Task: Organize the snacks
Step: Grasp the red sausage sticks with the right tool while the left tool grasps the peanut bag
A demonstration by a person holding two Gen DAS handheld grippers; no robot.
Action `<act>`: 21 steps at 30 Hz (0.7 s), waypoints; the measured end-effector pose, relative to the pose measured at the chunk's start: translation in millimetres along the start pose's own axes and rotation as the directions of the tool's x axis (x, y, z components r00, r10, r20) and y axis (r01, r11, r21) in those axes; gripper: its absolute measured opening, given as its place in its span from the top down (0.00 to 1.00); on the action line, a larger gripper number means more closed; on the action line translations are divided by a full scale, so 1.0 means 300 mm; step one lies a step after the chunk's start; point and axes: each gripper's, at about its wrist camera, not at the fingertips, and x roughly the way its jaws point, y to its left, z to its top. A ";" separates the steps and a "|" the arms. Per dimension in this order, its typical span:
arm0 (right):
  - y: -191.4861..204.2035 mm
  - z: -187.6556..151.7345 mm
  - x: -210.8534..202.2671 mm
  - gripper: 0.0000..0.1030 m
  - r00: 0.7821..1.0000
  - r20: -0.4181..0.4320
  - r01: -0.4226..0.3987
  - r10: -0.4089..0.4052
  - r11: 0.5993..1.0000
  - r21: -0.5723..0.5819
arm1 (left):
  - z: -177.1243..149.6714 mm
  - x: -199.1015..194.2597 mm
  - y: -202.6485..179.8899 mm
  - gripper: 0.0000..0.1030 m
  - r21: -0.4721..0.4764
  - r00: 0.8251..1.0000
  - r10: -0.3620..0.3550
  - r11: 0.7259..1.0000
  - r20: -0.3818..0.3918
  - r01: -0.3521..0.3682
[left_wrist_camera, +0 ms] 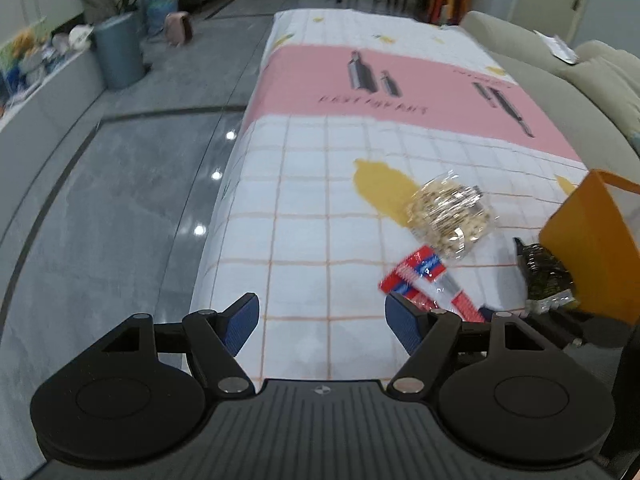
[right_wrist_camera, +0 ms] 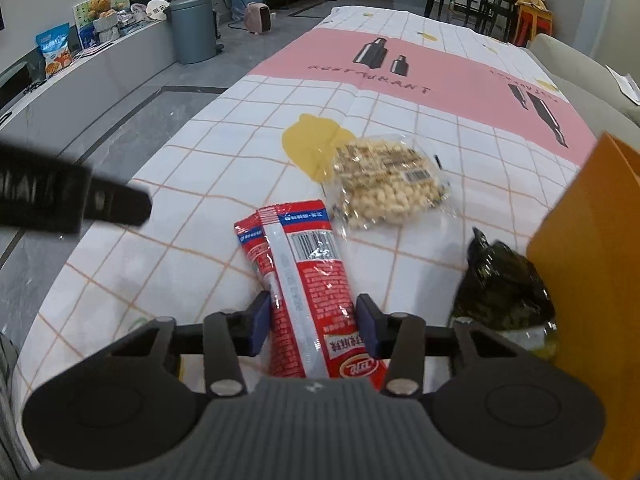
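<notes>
A red snack packet (right_wrist_camera: 304, 264) lies lengthwise on the checked tablecloth (right_wrist_camera: 192, 208). My right gripper (right_wrist_camera: 314, 314) straddles its near half, and both blue pads touch its sides. A clear bag of pale nuts (right_wrist_camera: 384, 184) lies just beyond it, and a dark green bag (right_wrist_camera: 504, 288) leans at the foot of an orange container (right_wrist_camera: 592, 264) on the right. My left gripper (left_wrist_camera: 322, 308) hovers open over the bare cloth near the table's left edge, with nothing between its fingers. From there the red packet (left_wrist_camera: 420, 272), the nut bag (left_wrist_camera: 450, 216), the dark bag (left_wrist_camera: 544, 272) and the orange container (left_wrist_camera: 592, 248) all sit to its right.
The table edge (left_wrist_camera: 224, 216) drops to a glossy grey floor on the left. A beige sofa (left_wrist_camera: 568, 80) runs along the table's right side. A grey bin (right_wrist_camera: 192, 28) and a low shelf with packets stand at the far left. The left gripper's body (right_wrist_camera: 72, 200) shows as a black blur.
</notes>
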 end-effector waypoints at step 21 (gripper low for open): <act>-0.076 -0.055 -0.042 0.71 0.994 0.031 -0.103 0.101 0.989 0.108 | 0.310 0.316 -0.326 0.17 0.468 0.950 -0.279 0.826 -0.144 0.314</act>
